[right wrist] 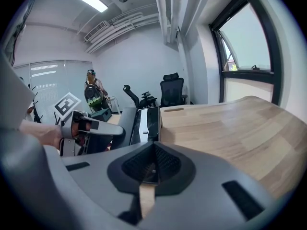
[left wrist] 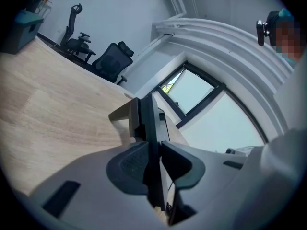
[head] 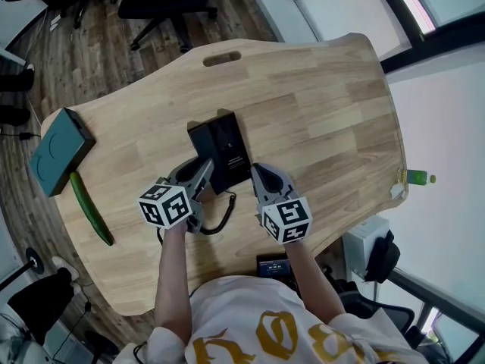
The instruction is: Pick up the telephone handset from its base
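The black telephone (head: pixel 226 149) sits mid-table, with its handset (head: pixel 200 141) along its left side. My left gripper (head: pixel 206 167) reaches in at the handset's near end. In the left gripper view the handset (left wrist: pixel 147 121) stands as a thin dark slab between the pads, and both pads of the left gripper (left wrist: pixel 153 152) press on it. My right gripper (head: pixel 256 170) rests just right of the phone's near corner, shut with nothing in it. The right gripper view shows its tips (right wrist: pixel 153 147) together, the phone (right wrist: pixel 147 123) ahead and the left gripper (right wrist: pixel 91 128) beside it.
A coiled cord (head: pixel 221 220) lies on the wooden table (head: pixel 326 105) between the grippers. A dark green box (head: pixel 59 152) and a cucumber (head: pixel 91 207) lie at the table's left end. Office chairs (head: pixel 163 2) stand beyond the far edge. A green bottle (head: pixel 416 177) is off the right edge.
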`<state>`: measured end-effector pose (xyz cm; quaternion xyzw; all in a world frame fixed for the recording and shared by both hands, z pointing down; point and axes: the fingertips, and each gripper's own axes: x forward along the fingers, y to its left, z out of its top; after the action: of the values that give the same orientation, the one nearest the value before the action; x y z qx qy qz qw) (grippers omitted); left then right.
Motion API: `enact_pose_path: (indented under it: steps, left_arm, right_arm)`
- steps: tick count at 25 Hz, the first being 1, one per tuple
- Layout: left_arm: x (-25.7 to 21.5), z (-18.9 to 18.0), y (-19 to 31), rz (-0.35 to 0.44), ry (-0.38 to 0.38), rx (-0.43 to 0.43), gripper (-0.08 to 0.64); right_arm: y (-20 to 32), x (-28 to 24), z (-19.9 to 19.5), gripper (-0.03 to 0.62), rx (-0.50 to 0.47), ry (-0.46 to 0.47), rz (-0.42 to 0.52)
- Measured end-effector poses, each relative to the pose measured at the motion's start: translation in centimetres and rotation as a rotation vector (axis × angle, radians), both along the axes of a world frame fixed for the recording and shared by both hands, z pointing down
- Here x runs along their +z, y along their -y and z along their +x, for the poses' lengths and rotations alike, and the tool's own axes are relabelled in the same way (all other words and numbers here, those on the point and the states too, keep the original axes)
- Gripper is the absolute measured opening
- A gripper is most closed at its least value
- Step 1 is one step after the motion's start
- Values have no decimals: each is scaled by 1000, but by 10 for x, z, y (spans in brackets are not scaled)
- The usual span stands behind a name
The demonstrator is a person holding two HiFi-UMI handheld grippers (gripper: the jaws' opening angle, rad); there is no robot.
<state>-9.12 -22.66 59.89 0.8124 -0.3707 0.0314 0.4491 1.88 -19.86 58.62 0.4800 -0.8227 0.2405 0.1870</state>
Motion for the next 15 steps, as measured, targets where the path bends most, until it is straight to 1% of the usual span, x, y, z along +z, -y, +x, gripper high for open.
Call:
enact_pose_path:
  steps: [3,7,11,15]
  left_arm:
    - [-1,0,-1,5,-3,-5,87]
    - [-8,3,-4,27,5,23,83]
    - [-18,2,-6,39,-24,22,74]
    - [-21,-3,-8,35,-34,12,74]
  right_arm:
    - [-1,-2,2,5,4,3,4]
    - [2,-8,2,5,8,6,19]
    - [1,-14,3,5,9,7,33]
    - [-3,-21,4,5,11,7,44]
